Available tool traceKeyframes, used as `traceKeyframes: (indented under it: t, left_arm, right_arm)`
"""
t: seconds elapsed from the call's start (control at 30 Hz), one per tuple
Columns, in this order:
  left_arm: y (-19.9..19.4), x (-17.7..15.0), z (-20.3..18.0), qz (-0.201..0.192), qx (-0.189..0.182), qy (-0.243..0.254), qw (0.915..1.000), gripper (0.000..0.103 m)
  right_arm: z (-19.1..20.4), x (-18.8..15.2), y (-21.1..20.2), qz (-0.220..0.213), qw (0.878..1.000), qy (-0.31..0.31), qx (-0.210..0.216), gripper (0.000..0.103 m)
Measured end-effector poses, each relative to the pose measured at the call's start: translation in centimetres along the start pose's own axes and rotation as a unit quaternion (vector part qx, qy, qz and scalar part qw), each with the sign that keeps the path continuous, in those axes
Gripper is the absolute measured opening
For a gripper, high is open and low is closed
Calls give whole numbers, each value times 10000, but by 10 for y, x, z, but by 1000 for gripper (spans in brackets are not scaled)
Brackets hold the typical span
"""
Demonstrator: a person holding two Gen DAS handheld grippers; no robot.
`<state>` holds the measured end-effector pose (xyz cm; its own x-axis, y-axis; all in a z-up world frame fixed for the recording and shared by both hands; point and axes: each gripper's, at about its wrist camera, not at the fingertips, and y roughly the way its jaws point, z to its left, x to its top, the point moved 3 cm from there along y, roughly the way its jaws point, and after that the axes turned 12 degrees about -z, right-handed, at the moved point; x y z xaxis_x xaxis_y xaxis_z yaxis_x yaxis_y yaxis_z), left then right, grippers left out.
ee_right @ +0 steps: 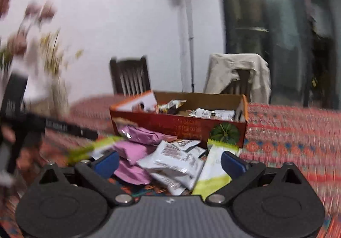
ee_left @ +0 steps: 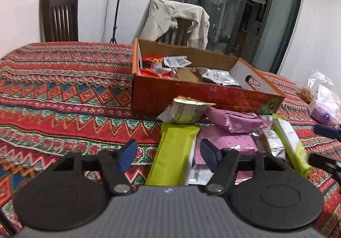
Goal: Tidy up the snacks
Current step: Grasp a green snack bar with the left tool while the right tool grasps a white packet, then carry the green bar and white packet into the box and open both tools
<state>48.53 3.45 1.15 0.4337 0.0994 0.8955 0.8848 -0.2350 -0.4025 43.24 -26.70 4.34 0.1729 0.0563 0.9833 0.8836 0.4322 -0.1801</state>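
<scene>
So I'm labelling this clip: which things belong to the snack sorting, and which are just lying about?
Job:
red cardboard box
green packets
pink packets
silver packets
left gripper
right gripper

Lying about:
jacket over chair
empty chair
vase of flowers

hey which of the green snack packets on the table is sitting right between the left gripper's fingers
The long lime-green packet, lying lengthwise between the left gripper's open jaws. The other green-and-white packet lies off to the right, past the pink packets.
</scene>
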Motion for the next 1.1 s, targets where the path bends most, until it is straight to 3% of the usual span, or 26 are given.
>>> traceKeyframes:
  t: [0.03, 0.1, 0.2, 0.3, 0.4, 0.47, 0.53, 0.67, 0.87, 1.0, 1.1]
  left_arm:
    - [3, -2, 2, 18, -69, -27, 10000, 67]
    - [7, -7, 5, 90, -212, -128, 9997, 66]
    - [12, -12, 11, 124, -113, -211, 9996, 63]
    - [13, -15, 19, 188, -215, -389, 9988, 44]
    - [11, -17, 17, 224, -286, -281, 9989, 39]
    - [7, -18, 11, 253, -281, -142, 9992, 38]
    - [-1, -21, 7, 255, -223, -43, 9994, 36]
    - [-29, -31, 6, 233, -79, -110, 9996, 35]
    - [-82, -51, 2, 301, 92, -263, 9992, 34]
    - [-105, -54, -7, 270, 98, -315, 9991, 34]
    - [-120, -48, -16, 128, 88, -324, 9994, 34]
  right_arm:
    - [-1, 0, 12, 145, 9996, -236, 77, 84]
    - [-3, -2, 39, 609, 9959, -619, 235, 81]
    - [-5, -12, 66, 1070, 9873, -1108, 390, 71]
    - [-7, -14, 83, 1239, 9798, -1465, 563, 69]
    - [-10, -9, 98, 1275, 9773, -1379, 976, 68]
    - [-12, -7, 107, 1376, 9760, -1149, 1234, 54]
    - [-12, -6, 108, 1471, 9771, -865, 1269, 54]
    - [-7, -13, 91, 1504, 9814, -611, 1023, 52]
    - [8, -31, 23, 1317, 9890, 33, 665, 52]
    - [15, -43, -20, 1178, 9905, 523, 481, 52]
    - [17, -47, -41, 1141, 9915, 530, 342, 52]
